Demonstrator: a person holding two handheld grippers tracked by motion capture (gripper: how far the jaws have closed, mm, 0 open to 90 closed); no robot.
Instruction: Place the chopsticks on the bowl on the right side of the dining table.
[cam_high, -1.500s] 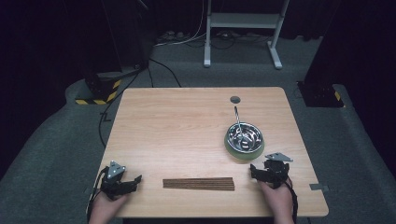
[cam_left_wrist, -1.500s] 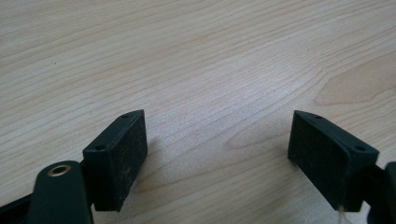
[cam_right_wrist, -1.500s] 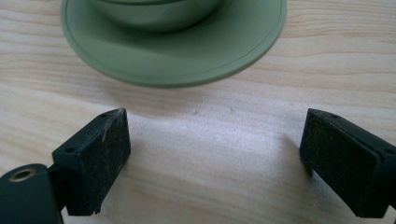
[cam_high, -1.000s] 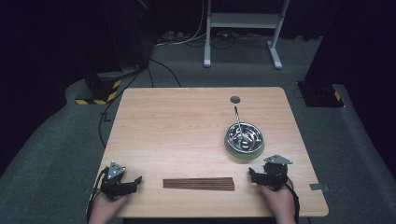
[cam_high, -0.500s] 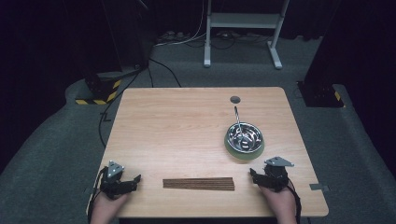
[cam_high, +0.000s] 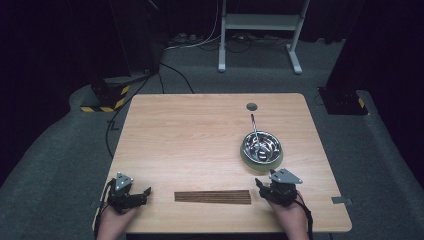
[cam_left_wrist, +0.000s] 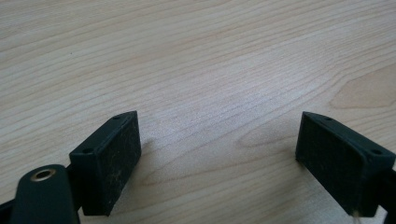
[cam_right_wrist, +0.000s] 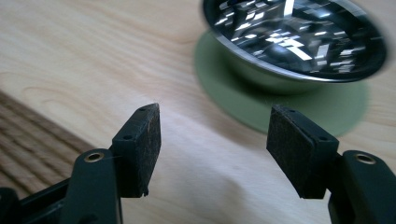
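Presently, the wooden table (cam_high: 200, 135) is seen from the high view with a dark slatted mat (cam_high: 213, 197) lying flat near its front edge, between the two hand-held grippers. The left gripper (cam_high: 145, 191) is held low at the front left corner, well apart from the mat, and in the left gripper view its jaws are spread wide over bare wood with nothing between them. The right gripper (cam_high: 260, 185) is held at the front right, just beside the right end of the mat and just in front of a steel bowl (cam_high: 261, 145). The bowl is seated on a round green coaster (cam_high: 262, 162), and a thin metal handle (cam_high: 253, 124) is seen rising from it toward the far edge. In the right gripper view, the pads (cam_right_wrist: 142, 149) are parted with bare table between them; these jaws have just been closing, yet nothing is gripped and no pad is pressed on any object. In the same view the bowl (cam_right_wrist: 299, 35) and coaster (cam_right_wrist: 289, 109) are seen just beyond the jaw tips, and the mat (cam_right_wrist: 28, 135) is seen at the lower left, beside the left jaw. A small dark round cap (cam_high: 251, 106) is noted near the far edge of the table.
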